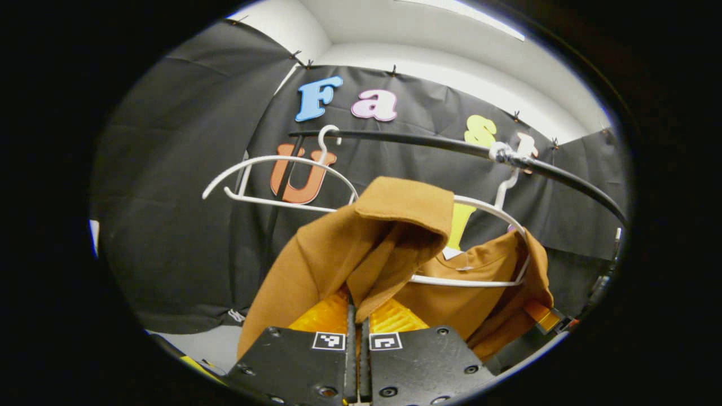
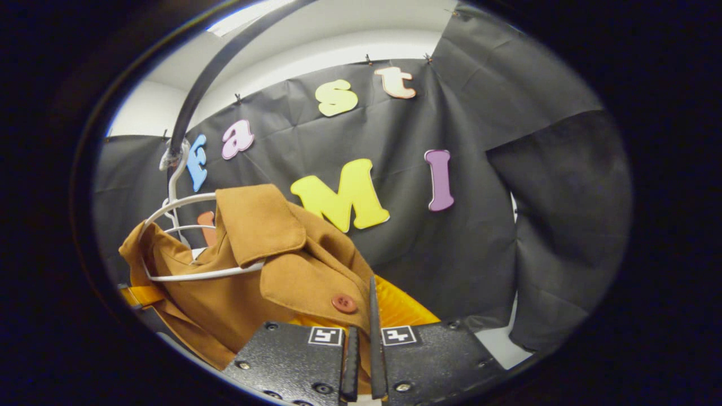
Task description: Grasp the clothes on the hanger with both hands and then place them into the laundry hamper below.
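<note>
Coat (image 1: 316, 259) on white hanger (image 1: 485, 282) — left gripper (image 1: 356, 316), right gripper (image 2: 364, 316) angled upward, fingers pinched on cloth.

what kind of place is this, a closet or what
Likely a staged recording booth set up like a closet: black cloth walls, a black clothes rail, and a brown coat on a white plastic hanger.

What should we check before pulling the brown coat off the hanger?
1. Left hand-held gripper shut on the brown coat: ok.
2. Right hand-held gripper shut on the coat: ok.
3. Coat off the white hanger: not ok, still draped over it.
4. Hanger hooked on the black rail: ok.
5. Empty hanger clear of the coat: ok.
6. Hamper underneath, ready: cannot tell.
</note>
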Tool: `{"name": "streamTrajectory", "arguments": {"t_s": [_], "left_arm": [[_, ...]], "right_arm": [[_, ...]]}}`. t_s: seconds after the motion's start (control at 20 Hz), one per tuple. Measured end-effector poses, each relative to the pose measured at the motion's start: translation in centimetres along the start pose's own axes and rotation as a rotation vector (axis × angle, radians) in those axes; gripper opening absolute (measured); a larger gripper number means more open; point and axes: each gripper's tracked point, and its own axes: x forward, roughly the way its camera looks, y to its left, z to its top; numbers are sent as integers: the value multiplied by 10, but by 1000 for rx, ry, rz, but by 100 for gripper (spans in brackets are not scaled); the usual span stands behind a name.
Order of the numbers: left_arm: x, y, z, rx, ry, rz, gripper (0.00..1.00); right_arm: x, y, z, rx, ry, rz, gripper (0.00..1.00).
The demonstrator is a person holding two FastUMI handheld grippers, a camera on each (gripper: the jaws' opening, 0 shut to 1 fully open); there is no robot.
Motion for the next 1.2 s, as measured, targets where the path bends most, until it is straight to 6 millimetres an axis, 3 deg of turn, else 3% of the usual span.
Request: {"name": "streamTrajectory", "arguments": {"t_s": [0.1,0.3,0.55,0.6,0.7,0.75,0.85,0.9,1.0,1.05,1.15,1.2], "left_arm": [[-4,7,9,6,-16,1,7],[-20,20,33,-2,-43,2,7],[-25,31,55,18,-67,4,7],[-24,35,58,14,-69,14,2],[-17,44,62,12,-61,39,1],[-20,46,66,8,-66,40,6],[-20,53,74,1,-73,42,0],[-19,58,78,-8,-80,47,6],[-16,64,82,-47,-75,42,6],[-14,66,81,-60,-66,36,0],[-12,69,75,-76,-42,16,6],[-13,72,73,-86,-33,9,0]], "right_arm": [[-4,-10,12,-17,-34,-43,12],[-6,-28,27,17,-69,-87,12],[7,-46,34,50,-58,-112,12],[10,-48,37,62,-56,-106,12],[19,-49,36,88,-38,-85,12],[23,-50,35,103,-27,-73,12],[31,-48,34,126,-12,-51,12],[35,-48,33,136,-4,-40,12],[43,-45,25,173,33,-5,12],[47,-43,17,187,60,12,12],[52,-43,13,211,86,37,12],[56,-43,13,226,94,54,12]]}}
